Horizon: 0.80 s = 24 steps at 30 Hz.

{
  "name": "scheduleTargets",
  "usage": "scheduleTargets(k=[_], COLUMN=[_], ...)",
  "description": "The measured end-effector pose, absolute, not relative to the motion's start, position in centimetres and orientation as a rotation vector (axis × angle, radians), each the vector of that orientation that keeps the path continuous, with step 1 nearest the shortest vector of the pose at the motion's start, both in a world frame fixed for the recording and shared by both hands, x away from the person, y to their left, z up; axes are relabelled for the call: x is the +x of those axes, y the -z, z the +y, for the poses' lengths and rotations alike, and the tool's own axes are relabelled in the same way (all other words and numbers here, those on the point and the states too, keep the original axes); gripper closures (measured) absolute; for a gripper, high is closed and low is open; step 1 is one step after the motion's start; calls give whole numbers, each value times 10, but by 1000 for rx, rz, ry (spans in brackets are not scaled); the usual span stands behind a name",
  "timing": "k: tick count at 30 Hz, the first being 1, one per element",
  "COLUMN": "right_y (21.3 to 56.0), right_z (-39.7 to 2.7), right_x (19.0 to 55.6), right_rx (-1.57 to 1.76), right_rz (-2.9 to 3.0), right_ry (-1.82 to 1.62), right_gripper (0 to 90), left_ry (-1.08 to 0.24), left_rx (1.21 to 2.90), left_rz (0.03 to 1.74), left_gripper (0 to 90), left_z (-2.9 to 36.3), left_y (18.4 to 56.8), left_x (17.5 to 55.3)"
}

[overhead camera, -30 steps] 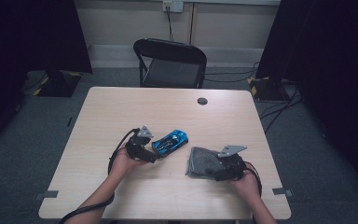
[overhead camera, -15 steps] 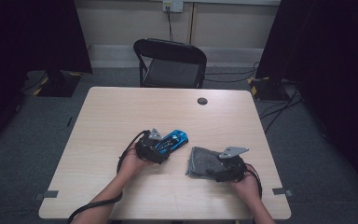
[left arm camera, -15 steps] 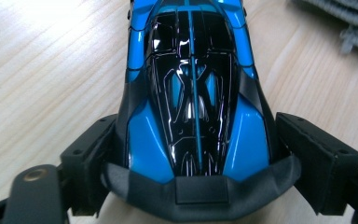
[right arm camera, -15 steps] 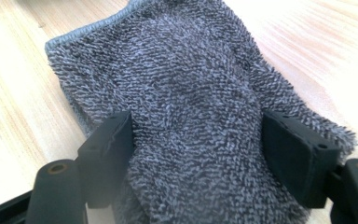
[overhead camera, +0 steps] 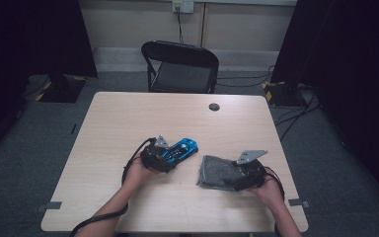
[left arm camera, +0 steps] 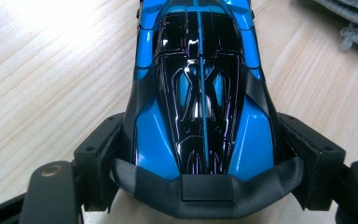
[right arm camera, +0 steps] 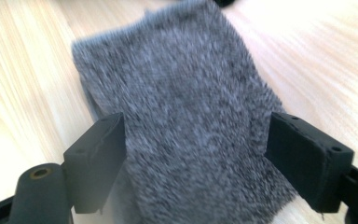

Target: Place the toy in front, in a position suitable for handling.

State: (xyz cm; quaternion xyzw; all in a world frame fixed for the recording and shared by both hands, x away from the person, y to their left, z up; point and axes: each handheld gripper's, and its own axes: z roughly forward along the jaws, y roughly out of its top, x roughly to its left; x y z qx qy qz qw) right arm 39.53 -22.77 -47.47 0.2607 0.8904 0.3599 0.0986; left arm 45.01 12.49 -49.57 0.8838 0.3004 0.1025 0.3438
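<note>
A blue and black toy car (overhead camera: pixel 183 147) lies on the wooden table (overhead camera: pixel 128 118), nose toward the far right. My left gripper (overhead camera: pixel 169 154) holds the car's tail; in the left gripper view the car (left arm camera: pixel 200 93) sits between the pads (left arm camera: pixel 105 149), which have just been closing and now press on its flanks by the black rear wing. A grey fuzzy cloth (overhead camera: pixel 217 170) lies flat to the right. My right gripper (overhead camera: pixel 233 178) hovers at its near edge. Its jaws have just been opening, and the pads (right arm camera: pixel 100 154) stand apart over the cloth (right arm camera: pixel 182 93) without pinching it.
A small black round disc (overhead camera: pixel 214 106) rests near the table's far edge. A black folding chair (overhead camera: pixel 180 66) stands behind the table. Cables run across the carpet at the right, and dark curtains hang on both sides.
My left gripper has slid right onto the car's tail and narrowed around it. The right gripper has stayed at the cloth's near edge.
</note>
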Motion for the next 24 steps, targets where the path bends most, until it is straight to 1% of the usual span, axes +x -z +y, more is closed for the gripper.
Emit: scheduleTargets(k=[6, 10, 11, 12, 14, 17, 19, 21, 24], right_y=[489, 491, 491, 491, 490, 487, 486, 485, 483], right_z=[-227, -228, -228, -229, -229, -228, -228, -227, -226], right_x=[397, 396, 396, 395, 393, 391, 391, 391, 391], right_rx=[708, 752, 752, 766, 802, 857, 913, 951, 1016], right_rz=[2689, 2654, 2654, 2643, 2624, 2596, 2579, 2574, 2561], right_ry=[-1001, -1016, -1016, -1003, -990, -963, -954, -941, -948], right_gripper=[223, 300, 300, 351, 417, 571, 650, 687, 713], left_ry=[-270, -267, -267, -267, -268, -270, -272, -272, -272], left_rx=[2284, 2287, 2287, 2283, 2283, 2281, 2274, 2271, 2269], left_rz=[776, 772, 772, 772, 772, 774, 773, 771, 770], left_gripper=[243, 242, 242, 242, 242, 242, 242, 242, 242], left_z=[126, 126, 126, 126, 126, 126, 126, 127, 127], left_y=[497, 497, 497, 497, 497, 497, 498, 498, 498], left_x=[449, 450, 450, 450, 450, 450, 449, 449, 449])
